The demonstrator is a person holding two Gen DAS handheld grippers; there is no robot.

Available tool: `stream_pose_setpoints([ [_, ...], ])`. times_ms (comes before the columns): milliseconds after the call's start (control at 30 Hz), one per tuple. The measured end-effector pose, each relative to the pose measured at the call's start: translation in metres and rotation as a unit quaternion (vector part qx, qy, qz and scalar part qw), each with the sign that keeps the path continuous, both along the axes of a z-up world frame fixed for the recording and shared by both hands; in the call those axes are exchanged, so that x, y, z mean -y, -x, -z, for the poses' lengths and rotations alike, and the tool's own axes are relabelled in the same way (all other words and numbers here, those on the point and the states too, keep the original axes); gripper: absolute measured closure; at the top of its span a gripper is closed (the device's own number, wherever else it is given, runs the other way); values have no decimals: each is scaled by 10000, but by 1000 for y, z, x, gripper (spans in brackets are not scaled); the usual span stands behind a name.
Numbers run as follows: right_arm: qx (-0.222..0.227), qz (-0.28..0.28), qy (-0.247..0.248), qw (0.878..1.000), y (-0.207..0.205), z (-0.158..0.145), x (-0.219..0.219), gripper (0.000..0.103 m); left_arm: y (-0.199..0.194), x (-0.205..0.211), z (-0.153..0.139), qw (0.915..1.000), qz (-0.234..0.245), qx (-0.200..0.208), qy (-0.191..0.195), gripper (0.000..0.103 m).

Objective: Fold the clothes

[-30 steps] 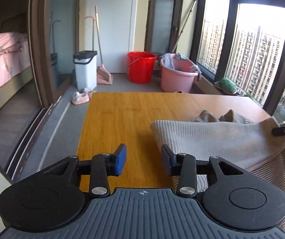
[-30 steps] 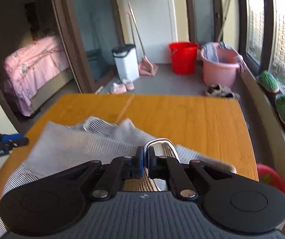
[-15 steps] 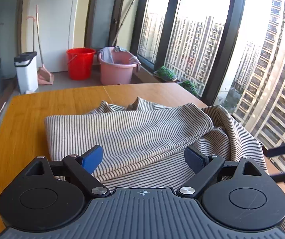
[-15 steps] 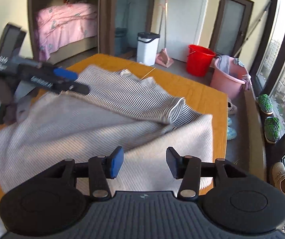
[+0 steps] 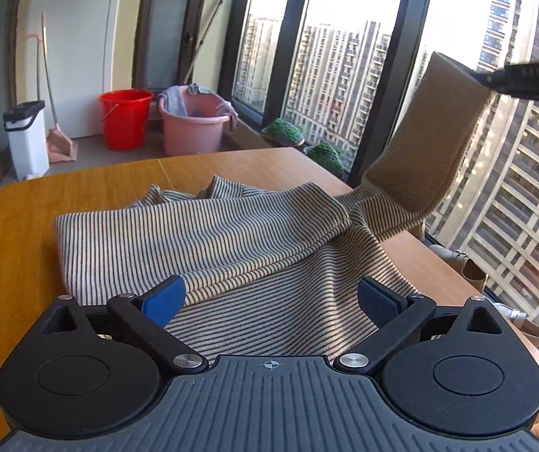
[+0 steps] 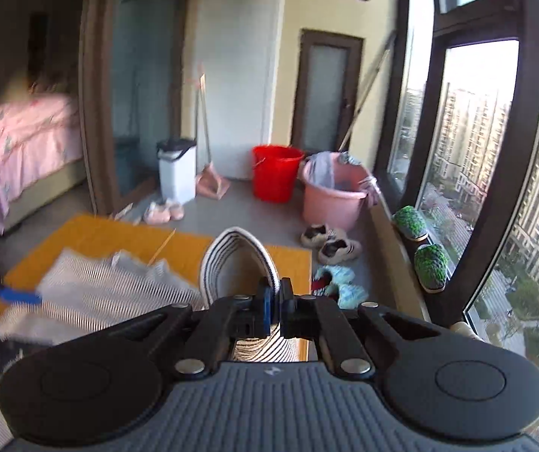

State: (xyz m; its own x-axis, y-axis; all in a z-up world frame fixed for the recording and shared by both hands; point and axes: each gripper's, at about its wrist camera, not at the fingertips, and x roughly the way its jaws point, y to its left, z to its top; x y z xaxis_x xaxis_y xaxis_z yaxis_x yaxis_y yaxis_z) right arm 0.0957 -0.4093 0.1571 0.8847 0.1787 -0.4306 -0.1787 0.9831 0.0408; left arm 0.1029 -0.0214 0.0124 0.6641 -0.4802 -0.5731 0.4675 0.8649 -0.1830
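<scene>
One striped knit garment [image 5: 209, 248] lies part-folded on the wooden counter [image 5: 24, 233]; judged soft, light and limp, best taken at a hem or cuff edge. The right claw [image 6: 274, 303] is pressed together on its lifted sleeve [image 5: 431, 139]. The left claw [image 5: 269, 299], just opened wide, hovers over the cloth, gripping nothing.

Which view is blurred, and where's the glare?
Right wrist view: motion blur smears the striped garment and bed; the right gripper itself stays sharp. Left wrist view: crisp throughout, stripes on the garment readable, but the window is backlit and blown out at the top, silhouetting the lifted sleeve. Both views: fisheye bends the window frames.
</scene>
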Motion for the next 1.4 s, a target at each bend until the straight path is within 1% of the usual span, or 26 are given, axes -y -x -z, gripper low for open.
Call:
stream_pose_setpoints([
  [33, 95, 81, -323, 9994, -8, -16, 6, 99, 2, -1, 3, 10000, -3, -65, 55, 2],
  [67, 176, 86, -541, 9983, -15, -30, 5, 99, 3, -2, 6, 9999, -6, -132, 110, 1],
  [133, 295, -12, -836, 9961, -30, -52, -7, 99, 10, -3, 10, 9992, -45, -307, 256, 0],
  [200, 340, -253, -923, 9948, -46, -66, -32, 99, 23, -3, 16, 9980, -68, -441, 443, 0],
  [300, 299, -730, -783, 9938, -61, -73, -86, 99, 39, -1, 23, 9960, 13, -584, 678, 0],
  [367, 232, -991, -644, 9927, -67, -72, -123, 99, 46, 2, 29, 9955, 118, -652, 681, 0],
  [433, 144, -1232, -486, 9911, -71, -66, -160, 99, 48, 6, 35, 9957, 172, -701, 574, 0],
  [500, -1, -1471, -342, 9885, -74, -57, -197, 99, 47, 10, 40, 9960, 174, -754, 445, 0],
  [600, -252, -1728, -138, 9845, -78, -38, -242, 99, 49, 12, 43, 9962, 197, -721, 438, 0],
  [700, -474, -1843, -53, 9817, -79, -19, -275, 98, 50, 12, 44, 9963, 237, -692, 441, 0],
  [800, -615, -2019, -210, 9772, -82, -9, -295, 97, 51, 12, 45, 9967, 287, -627, 429, 0],
  [900, -578, -2179, -251, 9739, -77, -9, -302, 90, 50, 11, 45, 9964, 308, -620, 488, 0],
  [933, -555, -2222, -235, 9731, -75, -10, -301, 86, 50, 10, 46, 9962, 309, -625, 512, 0],
  [967, -540, -2229, -218, 9731, -73, -10, -298, 82, 50, 10, 46, 9961, 310, -630, 537, 0],
  [1100, -564, -2048, -187, 9770, -71, -5, -274, 75, 48, 12, 48, 9961, 322, -616, 541, 0],
  [1167, -663, -1901, -197, 9793, -70, 8, -253, 70, 47, 13, 49, 9962, 323, -604, 530, 0],
  [1233, -768, -1753, -137, 9814, -66, 25, -232, 70, 48, 12, 49, 9963, 319, -594, 534, 0],
  [1300, -863, -1582, -15, 9836, -58, 47, -209, 64, 47, 11, 50, 9959, 307, -603, 602, 0],
  [1333, -954, -1508, 95, 9839, -52, 62, -196, 58, 47, 10, 51, 9956, 304, -612, 646, 0],
  [1367, -1054, -1463, 176, 9835, -45, 75, -186, 54, 46, 8, 51, 9952, 300, -623, 689, 0],
  [1400, -1155, -1420, 209, 9829, -39, 86, -176, 53, 46, 7, 51, 9950, 299, -629, 718, 0],
])
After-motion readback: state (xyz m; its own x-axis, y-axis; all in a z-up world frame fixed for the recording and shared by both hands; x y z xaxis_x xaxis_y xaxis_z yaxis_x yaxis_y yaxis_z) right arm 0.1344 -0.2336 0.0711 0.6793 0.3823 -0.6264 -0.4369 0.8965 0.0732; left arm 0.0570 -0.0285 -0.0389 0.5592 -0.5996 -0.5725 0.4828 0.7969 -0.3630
